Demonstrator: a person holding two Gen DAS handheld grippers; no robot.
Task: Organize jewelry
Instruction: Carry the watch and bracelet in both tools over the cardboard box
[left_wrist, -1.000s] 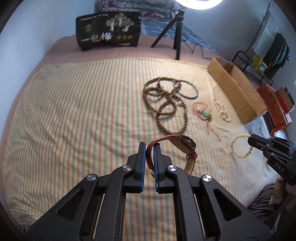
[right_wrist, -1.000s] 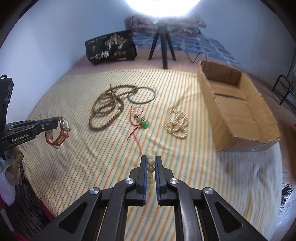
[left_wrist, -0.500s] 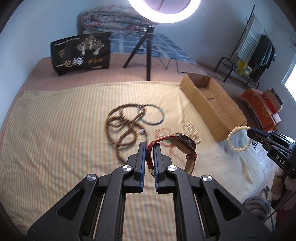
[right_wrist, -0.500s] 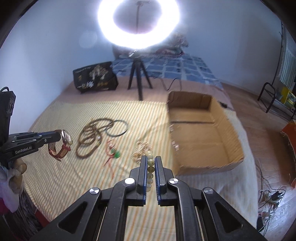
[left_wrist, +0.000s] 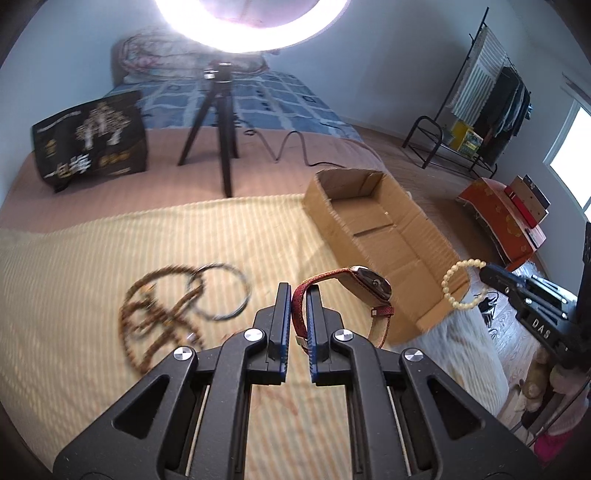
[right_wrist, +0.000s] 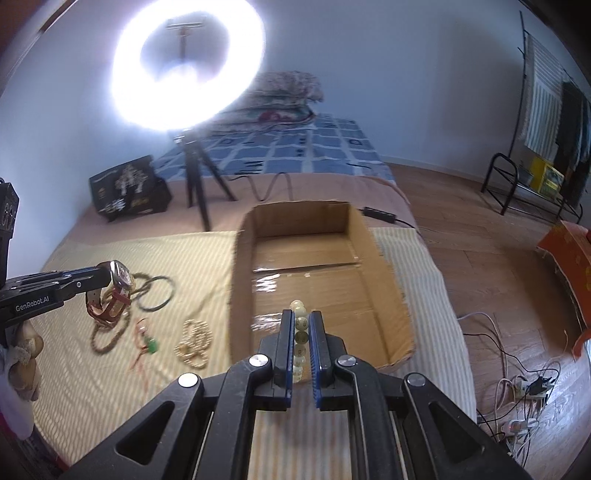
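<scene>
My left gripper (left_wrist: 298, 291) is shut on the red strap of a wristwatch (left_wrist: 364, 286), held above the striped cloth; it also shows in the right wrist view (right_wrist: 114, 291). My right gripper (right_wrist: 300, 317) is shut on a pale bead bracelet (right_wrist: 300, 332), held over the near end of the open cardboard box (right_wrist: 391, 280). The bracelet (left_wrist: 458, 282) and box (left_wrist: 417, 218) show in the left wrist view. On the cloth lie brown bead strands (left_wrist: 155, 314), a black ring (right_wrist: 157, 291), a red cord with green beads (right_wrist: 149, 343) and a cream bead string (right_wrist: 194, 343).
A ring light on a tripod (right_wrist: 195, 192) and a black printed bag (right_wrist: 129, 188) stand behind the cloth. Cables and power strips (right_wrist: 517, 391) lie on the wooden floor at right. A red box (left_wrist: 498, 218) and a clothes rack (left_wrist: 480, 99) are further right.
Both grippers have risen and moved toward the cardboard box, carrying the watch and the bracelet. The bracelet now hangs over the box's near end.
</scene>
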